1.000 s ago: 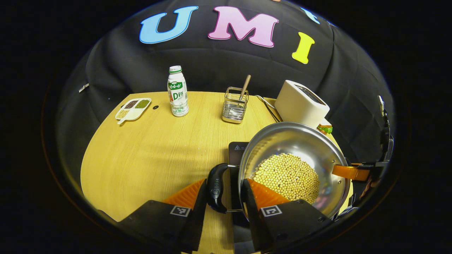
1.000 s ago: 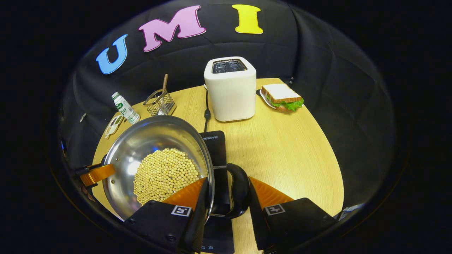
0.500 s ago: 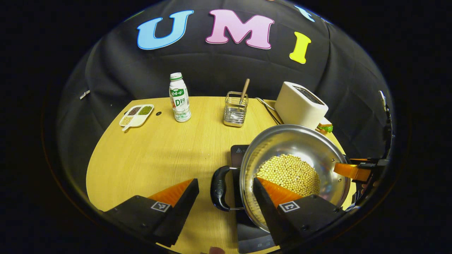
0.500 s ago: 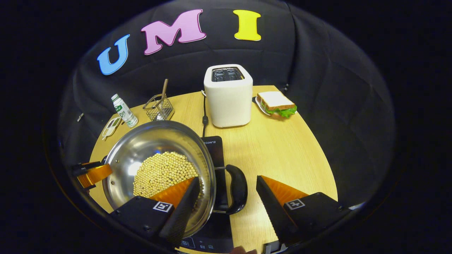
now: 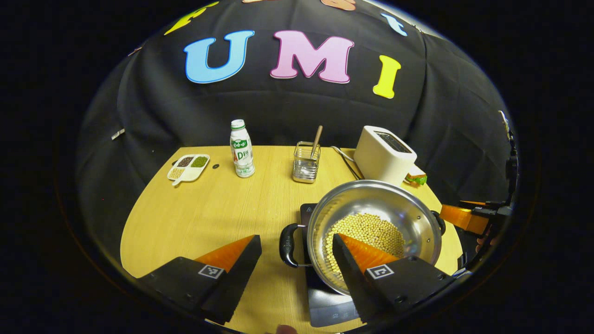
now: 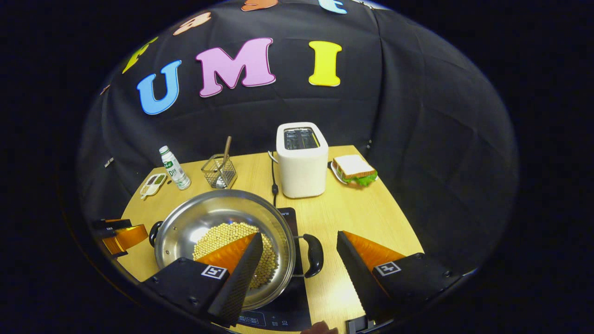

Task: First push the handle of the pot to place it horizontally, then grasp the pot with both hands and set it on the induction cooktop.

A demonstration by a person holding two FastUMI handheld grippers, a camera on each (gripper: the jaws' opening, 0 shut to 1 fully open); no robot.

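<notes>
- Steel pot (image 5: 371,232) full of beans (image 5: 366,232) sits on the dark cooktop (image 5: 325,301), at the near edge of the wooden table (image 5: 209,208); from where I'm steering, the placing looks done.
- My left gripper (image 5: 297,250) is wide open and holds nothing; the pot's left handle (image 5: 287,245) lies in the gap between its fingers, touching neither.
- My right gripper (image 6: 299,248) is just as wide open and empty, with the right handle (image 6: 317,255) loose in its gap.
- In each view one finger reaches over the rim above the beans, the other stands outside the handle.
- The other gripper's tip shows at the far side of the pot in each view, close to the opposite handle but apart from it.
- Risk one, as I judge it: if I pull a gripper away sideways, the inner finger could catch the rim and drag the pot off centre or tip beans out.
- Risk two: the outer finger could hook a looped handle on the way out and turn the pot.
- Risk three: the cooktop's near edge is close to the table's edge, so a hard knock toward me could send the pot off.
- Toaster (image 6: 301,160), sandwich (image 6: 355,169), bottle (image 5: 242,149), wire holder (image 5: 306,162) and divided dish (image 5: 189,166) stand at the far side, well apart from the pot.
- I'd lift both grippers straight up and back.
</notes>
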